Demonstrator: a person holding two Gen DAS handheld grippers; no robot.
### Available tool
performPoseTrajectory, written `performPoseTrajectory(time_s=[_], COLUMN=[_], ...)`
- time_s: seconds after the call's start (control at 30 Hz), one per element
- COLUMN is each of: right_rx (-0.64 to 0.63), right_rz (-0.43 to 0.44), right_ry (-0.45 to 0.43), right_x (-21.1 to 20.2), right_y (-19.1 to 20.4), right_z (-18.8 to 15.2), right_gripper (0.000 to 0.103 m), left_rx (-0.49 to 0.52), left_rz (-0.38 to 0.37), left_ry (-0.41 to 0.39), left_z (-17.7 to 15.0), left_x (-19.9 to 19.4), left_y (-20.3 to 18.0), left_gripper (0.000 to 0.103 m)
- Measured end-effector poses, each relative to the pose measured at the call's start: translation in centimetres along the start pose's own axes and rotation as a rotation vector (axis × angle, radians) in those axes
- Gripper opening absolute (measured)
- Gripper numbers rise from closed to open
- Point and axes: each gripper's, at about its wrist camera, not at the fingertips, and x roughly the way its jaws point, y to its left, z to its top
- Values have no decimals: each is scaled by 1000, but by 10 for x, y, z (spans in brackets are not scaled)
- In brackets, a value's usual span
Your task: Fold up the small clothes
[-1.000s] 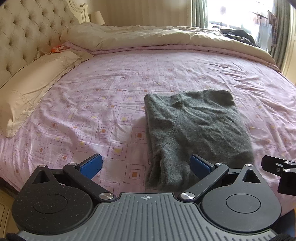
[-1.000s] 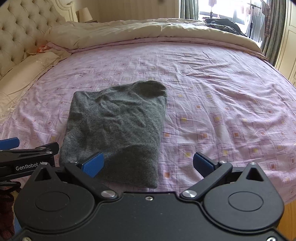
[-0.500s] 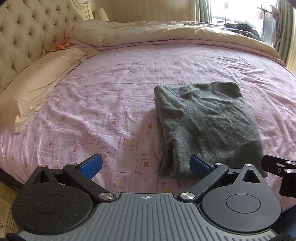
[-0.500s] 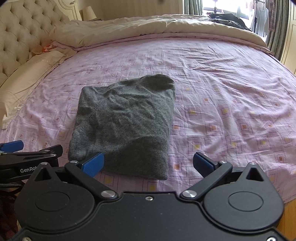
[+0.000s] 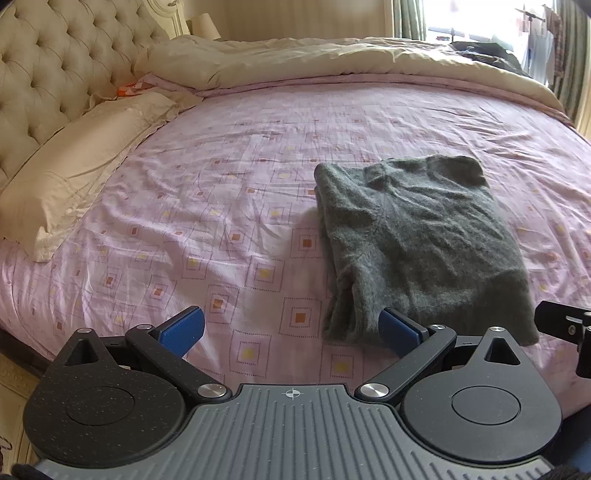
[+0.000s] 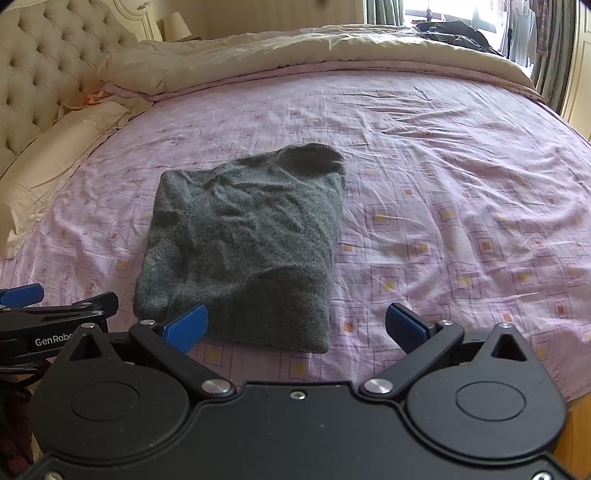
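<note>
A dark grey knit garment (image 5: 417, 236) lies folded into a rough rectangle on the pink patterned bed sheet (image 5: 229, 206). It also shows in the right wrist view (image 6: 243, 240). My left gripper (image 5: 291, 330) is open and empty, hovering near the bed's front edge just left of the garment's near corner. My right gripper (image 6: 295, 326) is open and empty, just in front of the garment's near edge. Part of the left gripper (image 6: 55, 314) shows at the left of the right wrist view.
A tufted beige headboard (image 5: 55, 74) and a cream pillow (image 5: 85, 166) lie at the left. A rolled beige duvet (image 5: 332, 59) runs along the far side. Dark clothes (image 6: 458, 35) sit at the far right by the window.
Both grippers have drawn back from the garment and risen a little. The garment lies still and looks farther away in both views. Both grippers stayed open.
</note>
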Motion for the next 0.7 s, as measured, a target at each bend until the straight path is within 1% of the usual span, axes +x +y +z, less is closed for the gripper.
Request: performPoseTrajectory(time_s=[0.7], right_rx=[7], right_rz=[-3], right_ry=[20], right_x=[6], right_y=[-3], right_z=[1], right_gripper=[102], left_rx=[-6], left_rz=[-37], left_ry=[48], left_z=[-2], left_x=[3], left_y=[-2], left_gripper=[102])
